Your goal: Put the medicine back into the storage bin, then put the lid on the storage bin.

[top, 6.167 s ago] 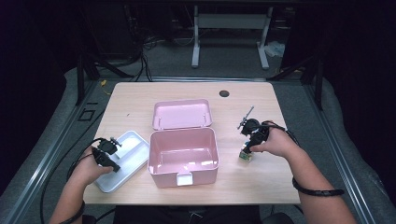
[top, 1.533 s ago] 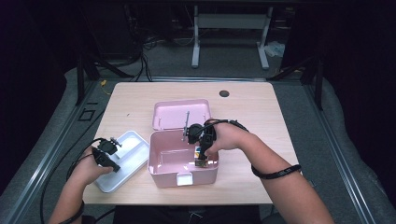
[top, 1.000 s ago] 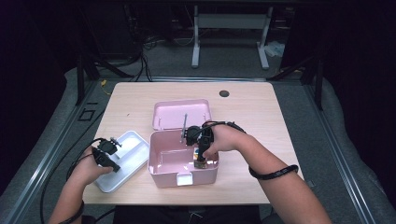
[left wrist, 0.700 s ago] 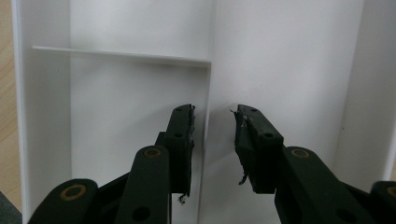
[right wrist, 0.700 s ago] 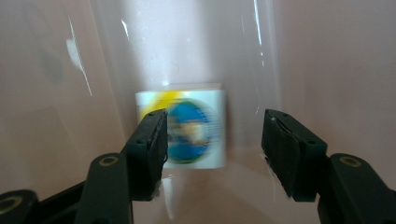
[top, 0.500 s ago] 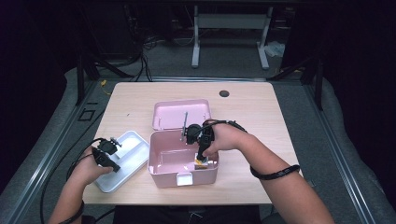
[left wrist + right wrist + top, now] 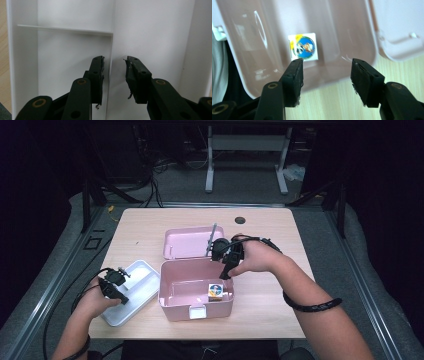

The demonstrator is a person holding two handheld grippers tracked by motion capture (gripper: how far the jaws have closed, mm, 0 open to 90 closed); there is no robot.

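A pink box (image 7: 172, 296) stands open at the table's front middle, its lid (image 7: 186, 242) lying flat behind it. Inside, near the front right corner, sits a small white cube with a blue round picture (image 7: 216, 291) (image 7: 303, 47). My right gripper (image 7: 224, 270) (image 7: 326, 68) hangs open above the box's right rim, nothing between its jaws. My left gripper (image 7: 116, 292) (image 7: 114, 75) is open over the white divided tray (image 7: 140, 274) (image 7: 62, 50), its jaws straddling a thin partition wall.
A dark round grommet (image 7: 240, 220) sits near the table's far edge. Bare wood (image 7: 135, 230) lies behind the tray and to the right of the box. Cables trail off the table's left side.
The right gripper carried the cube from the table's right side into the pink box, let go of it and has lifted up and back. The left hand has stayed put.
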